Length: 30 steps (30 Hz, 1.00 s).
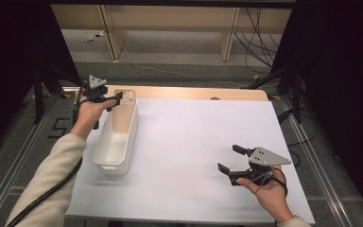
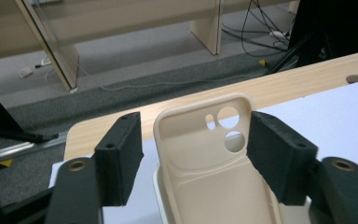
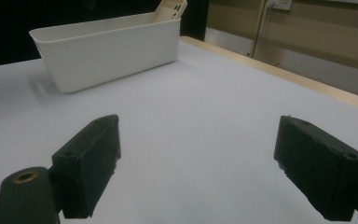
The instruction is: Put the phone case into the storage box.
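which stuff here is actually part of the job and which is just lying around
Part of the job:
- phone case, beige, leaning in the bin
- white bin
- left gripper, jaws apart either side of the case
- white sheet on the table

Just about:
- right gripper, open over bare sheet
- cables on the floor
- wooden shelf legs

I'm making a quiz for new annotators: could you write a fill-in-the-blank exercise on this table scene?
1. The beige phone case leans inside the white ____, its camera holes at the upper end.
2. The jaws of the left hand-held gripper stand on either side of the phone case; the left jaw is clearly ____ from it.
3. The right hand-held gripper has its jaws ____, with nothing between them.
4. The bin stands on a white sheet near the table's ____ edge in the high view.

Missing words: bin; apart; open; left
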Each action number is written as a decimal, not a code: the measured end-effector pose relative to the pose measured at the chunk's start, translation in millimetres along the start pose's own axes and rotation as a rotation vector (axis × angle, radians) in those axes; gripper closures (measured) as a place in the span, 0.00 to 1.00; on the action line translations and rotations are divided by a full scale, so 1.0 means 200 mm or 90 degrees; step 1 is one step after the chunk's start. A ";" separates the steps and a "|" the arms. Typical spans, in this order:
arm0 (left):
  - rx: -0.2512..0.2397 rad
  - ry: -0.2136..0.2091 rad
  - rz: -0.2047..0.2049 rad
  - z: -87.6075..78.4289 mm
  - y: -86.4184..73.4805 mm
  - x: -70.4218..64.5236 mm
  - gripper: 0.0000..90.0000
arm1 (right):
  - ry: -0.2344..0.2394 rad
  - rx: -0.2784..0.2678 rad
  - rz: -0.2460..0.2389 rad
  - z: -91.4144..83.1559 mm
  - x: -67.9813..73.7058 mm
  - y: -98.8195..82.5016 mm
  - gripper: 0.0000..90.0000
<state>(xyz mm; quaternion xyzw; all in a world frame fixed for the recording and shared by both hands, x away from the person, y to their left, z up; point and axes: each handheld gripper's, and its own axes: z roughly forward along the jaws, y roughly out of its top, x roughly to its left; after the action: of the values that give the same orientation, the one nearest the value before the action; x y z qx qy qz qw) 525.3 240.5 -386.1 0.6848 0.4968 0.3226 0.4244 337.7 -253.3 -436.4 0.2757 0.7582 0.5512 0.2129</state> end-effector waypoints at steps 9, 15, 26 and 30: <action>-0.012 -0.020 0.009 -0.06 0.00 -0.03 0.26 | 0.002 0.000 0.000 0.00 0.00 0.00 0.17; -0.019 -0.027 0.028 -0.10 0.01 -0.06 0.17 | 0.001 0.003 0.001 0.00 0.00 0.00 0.17; -0.035 -0.064 0.032 -0.18 0.00 -0.11 0.10 | -0.003 0.006 -0.002 -0.01 0.00 0.01 0.17; -0.036 -0.061 0.043 -0.21 -0.01 -0.12 0.06 | -0.003 0.006 -0.001 -0.01 0.00 0.01 0.17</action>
<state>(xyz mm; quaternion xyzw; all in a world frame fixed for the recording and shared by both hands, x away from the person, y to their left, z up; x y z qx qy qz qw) 480.6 228.1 -371.2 0.7036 0.4434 0.3170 0.4558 337.2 -254.3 -434.7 0.2774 0.7604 0.5468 0.2141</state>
